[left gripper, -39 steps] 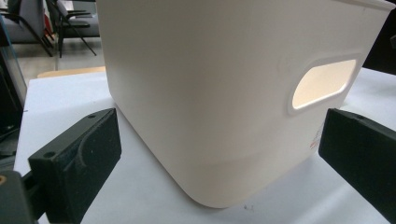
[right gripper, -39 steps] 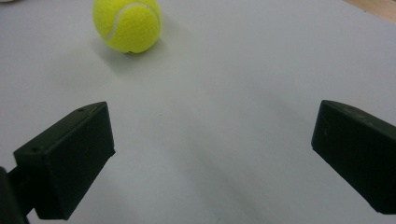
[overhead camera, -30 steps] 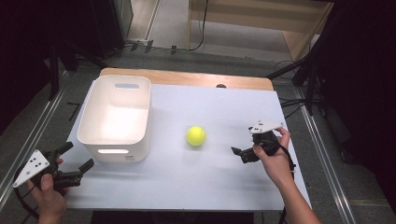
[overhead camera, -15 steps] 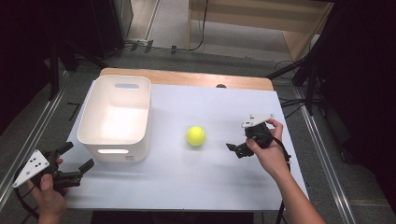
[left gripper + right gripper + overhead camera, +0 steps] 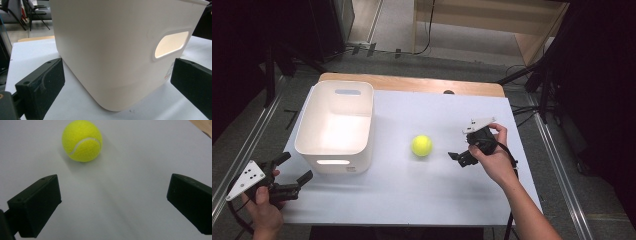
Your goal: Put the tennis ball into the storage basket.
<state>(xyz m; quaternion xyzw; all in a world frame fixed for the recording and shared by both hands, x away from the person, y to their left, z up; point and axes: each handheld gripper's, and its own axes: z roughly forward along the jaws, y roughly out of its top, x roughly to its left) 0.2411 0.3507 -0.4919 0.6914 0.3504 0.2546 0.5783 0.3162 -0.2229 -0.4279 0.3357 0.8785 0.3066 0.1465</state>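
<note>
At the near left corner of the table (image 5: pixel 412 200), the left hand-held gripper (image 5: pixel 294 170) hovers in the person's left hand (image 5: pixel 262 212), its jaws spread wide and holding nothing. It points toward the near end of the white bin (image 5: pixel 337 122), which stands just beyond it on the left part of the table. In the left gripper view, the bin (image 5: pixel 120 50) looms close between and beyond the two black jaws, its rounded lower corner nearest and a handle slot (image 5: pixel 171 43) in its wall; neither jaw touches it. The bin is an open-topped rectangular tub, standing upright, with its long axis running from the near side of the table to the far side.

Right of the bin, near the middle of the table, lies the tennis ball (image 5: pixel 422 145), well apart from the bin and touching neither gripper. Being round, it has no long axis; in the right gripper view, the ball (image 5: pixel 82 141) shows its white seam curving across the side facing the camera.

Right of the ball, the right hand-held gripper (image 5: pixel 460 159) is held low over the table in the right hand (image 5: pixel 492 157), pointing leftward toward the ball. Its jaws are spread wide and empty. In the right gripper view the ball sits ahead of the jaws, nearer the left jaw's side, with bare table between.
</note>
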